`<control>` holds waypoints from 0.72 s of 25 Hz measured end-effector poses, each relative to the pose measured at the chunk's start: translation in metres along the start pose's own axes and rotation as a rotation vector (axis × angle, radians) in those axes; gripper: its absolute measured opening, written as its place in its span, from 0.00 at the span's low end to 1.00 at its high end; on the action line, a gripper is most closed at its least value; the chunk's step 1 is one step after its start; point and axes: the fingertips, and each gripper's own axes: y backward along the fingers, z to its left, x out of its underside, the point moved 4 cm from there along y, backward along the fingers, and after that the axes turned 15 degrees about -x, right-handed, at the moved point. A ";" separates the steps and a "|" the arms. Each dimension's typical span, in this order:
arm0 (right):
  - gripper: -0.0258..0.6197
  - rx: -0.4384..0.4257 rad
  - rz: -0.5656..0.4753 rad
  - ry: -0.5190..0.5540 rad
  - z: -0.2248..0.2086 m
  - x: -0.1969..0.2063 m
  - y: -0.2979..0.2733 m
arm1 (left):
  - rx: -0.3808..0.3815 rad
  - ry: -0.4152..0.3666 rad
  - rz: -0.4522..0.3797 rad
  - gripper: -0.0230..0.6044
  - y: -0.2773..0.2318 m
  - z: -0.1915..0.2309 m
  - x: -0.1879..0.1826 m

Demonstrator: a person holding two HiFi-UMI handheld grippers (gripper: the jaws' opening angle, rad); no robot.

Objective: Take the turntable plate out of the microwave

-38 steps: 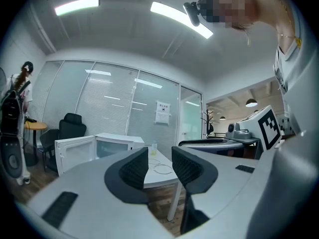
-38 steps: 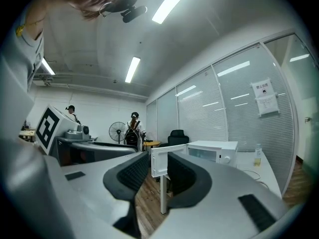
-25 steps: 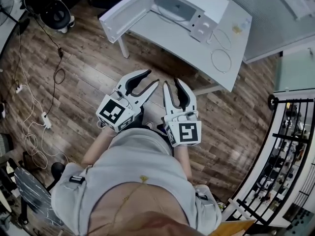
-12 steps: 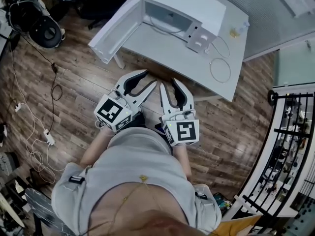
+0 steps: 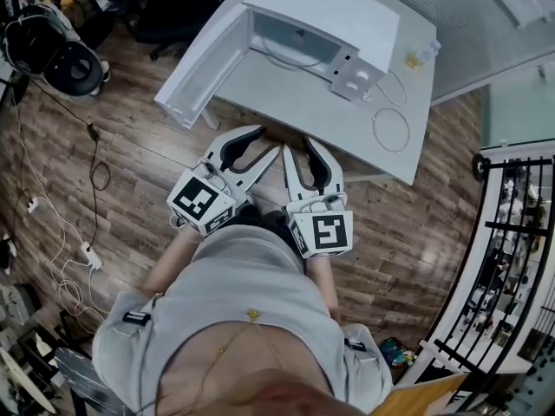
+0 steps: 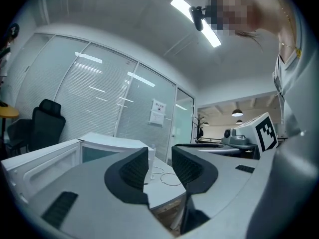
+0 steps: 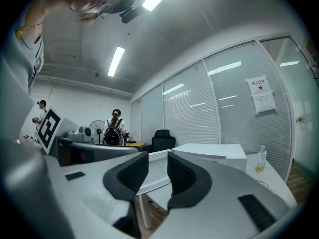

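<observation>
Plate [image 5: 290,56] lies inside the one microwave [image 5: 325,11], only its rim showing; the door [image 5: 201,72] stands swung open. One bottle [image 5: 422,55] stands on the table [image 5: 321,102] beside it. Left gripper [image 5: 269,139] and right gripper [image 5: 300,144], two in all, hang by the table's near edge, jaws partly apart, holding nothing

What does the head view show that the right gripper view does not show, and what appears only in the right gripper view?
Only the head view: the inside of the open microwave, seen from above, and loose cords on the wood floor. Only the right gripper view: a person with a backpack, a fan and the ceiling lights. Both: the microwave, the small bottle on the table, and the right gripper, open and empty.
</observation>
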 end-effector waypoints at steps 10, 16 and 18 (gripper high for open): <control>0.23 0.001 0.019 0.002 -0.006 -0.002 -0.012 | 0.001 0.016 -0.003 0.28 -0.007 0.011 -0.007; 0.23 -0.028 0.008 -0.008 -0.030 -0.002 -0.034 | -0.019 -0.001 -0.001 0.28 -0.033 0.024 -0.007; 0.23 -0.038 0.005 -0.007 -0.042 -0.004 -0.044 | -0.028 -0.002 -0.001 0.28 -0.044 0.032 -0.009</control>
